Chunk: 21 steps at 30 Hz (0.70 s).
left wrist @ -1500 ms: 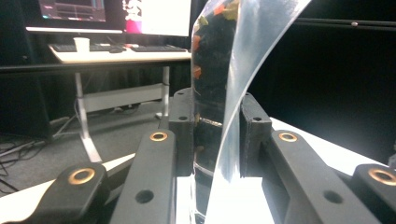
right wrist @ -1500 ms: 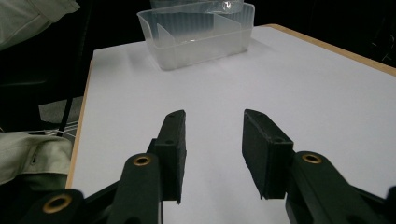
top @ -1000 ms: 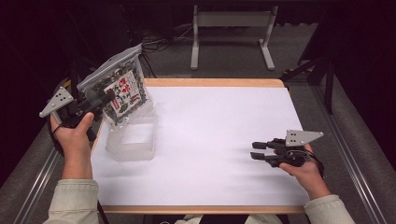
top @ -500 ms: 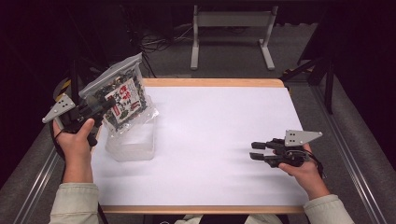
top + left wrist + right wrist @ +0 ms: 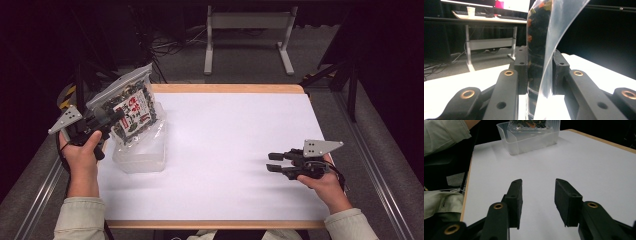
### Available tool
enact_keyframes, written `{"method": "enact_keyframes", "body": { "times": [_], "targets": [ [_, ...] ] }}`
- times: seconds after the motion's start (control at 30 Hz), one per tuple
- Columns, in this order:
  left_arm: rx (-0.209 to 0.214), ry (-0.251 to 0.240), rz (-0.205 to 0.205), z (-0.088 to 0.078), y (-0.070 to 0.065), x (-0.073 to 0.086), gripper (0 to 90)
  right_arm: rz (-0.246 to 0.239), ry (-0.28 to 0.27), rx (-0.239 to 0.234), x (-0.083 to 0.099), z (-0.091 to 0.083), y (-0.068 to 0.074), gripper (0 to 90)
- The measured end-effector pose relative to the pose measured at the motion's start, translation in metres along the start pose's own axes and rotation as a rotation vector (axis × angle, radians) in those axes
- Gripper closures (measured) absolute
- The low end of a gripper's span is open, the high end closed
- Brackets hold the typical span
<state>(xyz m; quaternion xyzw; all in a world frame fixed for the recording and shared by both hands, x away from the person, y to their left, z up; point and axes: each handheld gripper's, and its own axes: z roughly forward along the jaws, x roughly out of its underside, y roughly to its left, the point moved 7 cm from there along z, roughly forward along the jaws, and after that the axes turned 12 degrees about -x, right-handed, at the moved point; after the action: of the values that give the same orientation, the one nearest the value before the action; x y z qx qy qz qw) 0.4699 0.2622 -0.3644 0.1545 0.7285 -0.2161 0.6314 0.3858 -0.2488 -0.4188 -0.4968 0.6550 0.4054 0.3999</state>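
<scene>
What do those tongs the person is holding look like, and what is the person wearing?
Each of the tongs is black, with two flat, blocky jaws on arms with brass-coloured rivets. The left tongs and the right tongs each carry a grey three-cornered plate with small holes on top. A dark cable trails from the right one by the wrist. The person wears pale greenish-grey long sleeves with buttoned cuffs.
</scene>
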Motion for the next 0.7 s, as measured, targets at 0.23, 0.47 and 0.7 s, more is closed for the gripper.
{"method": "enact_keyframes", "body": {
  "times": [0.23,0.47,0.7],
  "targets": [
    [0.008,0.001,0.027,0.004,-0.004,0.003,72.4,0.000,0.001,-0.005,0.000,0.001,0.001,58.4],
    [0.012,0.002,0.041,0.005,-0.005,0.008,72.4,0.002,0.003,-0.003,0.001,0.001,0.001,58.1],
    [0.005,0.018,0.056,0.007,-0.006,0.015,72.4,0.003,0.002,-0.005,0.001,0.001,0.001,57.8]
  ]
}}
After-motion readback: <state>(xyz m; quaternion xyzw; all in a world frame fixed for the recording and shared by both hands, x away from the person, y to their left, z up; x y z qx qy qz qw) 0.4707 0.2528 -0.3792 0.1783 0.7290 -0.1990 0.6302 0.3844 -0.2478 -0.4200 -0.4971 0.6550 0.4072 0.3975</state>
